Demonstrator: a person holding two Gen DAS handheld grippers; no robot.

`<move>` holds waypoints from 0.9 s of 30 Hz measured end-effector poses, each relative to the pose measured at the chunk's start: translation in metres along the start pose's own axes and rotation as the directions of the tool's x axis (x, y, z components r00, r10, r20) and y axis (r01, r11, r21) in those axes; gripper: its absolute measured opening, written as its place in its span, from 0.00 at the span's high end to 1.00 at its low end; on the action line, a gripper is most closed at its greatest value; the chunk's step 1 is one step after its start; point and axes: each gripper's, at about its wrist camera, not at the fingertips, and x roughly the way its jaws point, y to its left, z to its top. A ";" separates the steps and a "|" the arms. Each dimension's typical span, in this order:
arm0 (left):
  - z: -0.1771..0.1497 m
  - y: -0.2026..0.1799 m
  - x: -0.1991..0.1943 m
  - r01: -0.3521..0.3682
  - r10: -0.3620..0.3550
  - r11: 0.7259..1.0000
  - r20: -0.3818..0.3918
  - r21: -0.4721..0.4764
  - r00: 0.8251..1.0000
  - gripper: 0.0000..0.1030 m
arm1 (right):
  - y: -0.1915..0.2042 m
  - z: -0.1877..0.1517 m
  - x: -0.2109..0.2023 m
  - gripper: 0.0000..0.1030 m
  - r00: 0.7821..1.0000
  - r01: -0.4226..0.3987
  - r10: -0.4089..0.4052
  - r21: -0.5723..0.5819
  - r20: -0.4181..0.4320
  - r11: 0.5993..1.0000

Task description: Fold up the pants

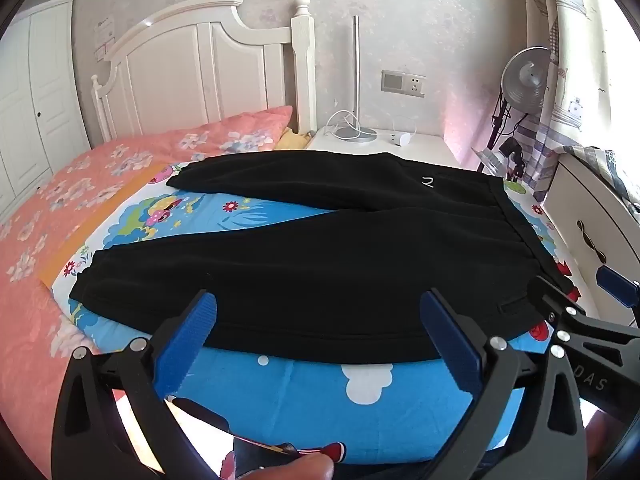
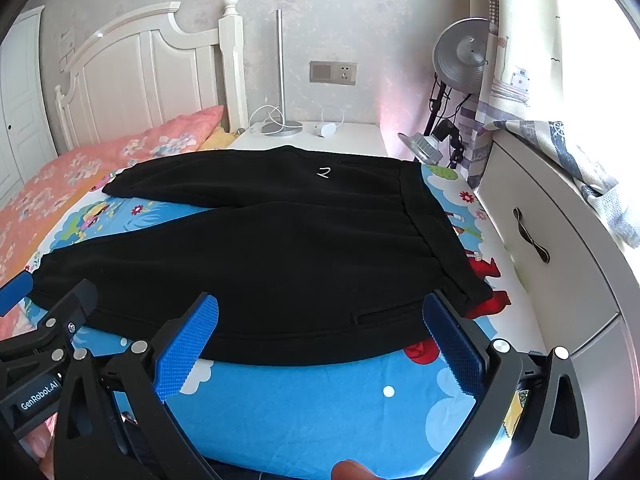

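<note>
Black pants (image 1: pixel 320 264) lie flat and spread open on a blue cartoon sheet (image 1: pixel 304 396), waistband to the right, both legs running left. They also show in the right wrist view (image 2: pixel 272 264). My left gripper (image 1: pixel 320 312) is open, its blue pads just above the near edge of the near leg. My right gripper (image 2: pixel 320 312) is open over the near hip, close to the waistband corner. Neither holds cloth. The right gripper also shows at the right edge of the left wrist view (image 1: pixel 576 312).
A pink floral quilt (image 1: pixel 52 216) covers the bed's left side below a white headboard (image 1: pixel 192 76). A white nightstand (image 2: pixel 320 140) with a lamp base and cables stands behind the pants. A white drawer unit (image 2: pixel 552 264) borders the bed's right edge.
</note>
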 end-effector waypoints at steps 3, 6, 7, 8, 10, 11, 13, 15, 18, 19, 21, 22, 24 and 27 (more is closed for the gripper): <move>0.000 0.000 0.000 -0.002 0.002 1.000 0.002 0.001 1.000 0.01 | 0.000 0.000 0.000 0.04 1.000 0.000 0.000 0.000 0.002 1.000; 0.000 0.000 -0.001 -0.004 0.004 1.000 0.003 0.000 1.000 0.01 | -0.001 0.000 0.001 0.04 1.000 -0.001 0.001 0.000 -0.001 1.000; 0.000 0.000 -0.001 -0.004 0.004 1.000 0.001 -0.001 1.000 0.01 | -0.001 0.000 0.001 0.04 1.000 -0.001 0.001 0.000 0.000 1.000; 0.000 0.001 -0.001 -0.003 0.003 1.000 0.001 -0.001 1.000 0.01 | -0.001 0.000 0.001 0.04 1.000 -0.001 0.001 0.000 -0.001 1.000; 0.000 0.001 -0.001 -0.005 0.005 1.000 0.001 0.000 1.000 0.01 | 0.000 0.000 0.001 0.04 1.000 0.001 -0.001 -0.001 0.001 1.000; 0.000 0.001 -0.001 -0.003 0.003 1.000 -0.001 -0.001 1.000 0.01 | 0.000 0.000 0.001 0.04 1.000 0.001 -0.001 -0.003 0.000 1.000; 0.001 0.001 -0.001 -0.004 0.004 1.000 -0.003 -0.002 1.000 0.01 | 0.000 0.000 0.001 0.04 1.000 0.001 -0.001 -0.004 0.000 1.000; 0.001 0.001 -0.001 -0.005 0.005 1.000 -0.002 -0.002 1.000 0.01 | 0.000 0.000 0.002 0.04 1.000 0.002 -0.002 -0.003 -0.001 1.000; 0.000 0.001 0.002 -0.004 0.004 1.000 -0.003 -0.002 1.000 0.01 | 0.000 0.001 0.002 0.04 1.000 0.002 -0.002 -0.003 -0.002 1.000; 0.000 0.001 0.002 -0.004 0.004 1.000 -0.004 -0.003 1.000 0.01 | 0.000 0.001 0.001 0.04 1.000 0.001 -0.001 -0.003 -0.001 1.000; 0.000 0.001 0.002 -0.004 0.004 1.000 -0.004 -0.002 1.000 0.01 | 0.000 0.000 0.001 0.04 1.000 0.000 0.000 -0.003 -0.003 1.000; 0.000 0.001 0.002 -0.003 0.003 1.000 -0.005 -0.002 1.000 0.01 | 0.000 0.001 0.003 0.04 1.000 0.000 0.000 -0.003 -0.003 1.000; 0.000 0.002 0.002 -0.003 0.003 1.000 -0.006 -0.003 1.000 0.01 | 0.001 0.001 0.002 0.04 1.000 0.001 -0.001 -0.003 -0.004 1.000; 0.000 0.002 0.002 -0.003 0.002 1.000 -0.006 -0.004 1.000 0.01 | 0.000 0.001 0.002 0.04 1.000 0.001 -0.001 -0.003 -0.003 1.000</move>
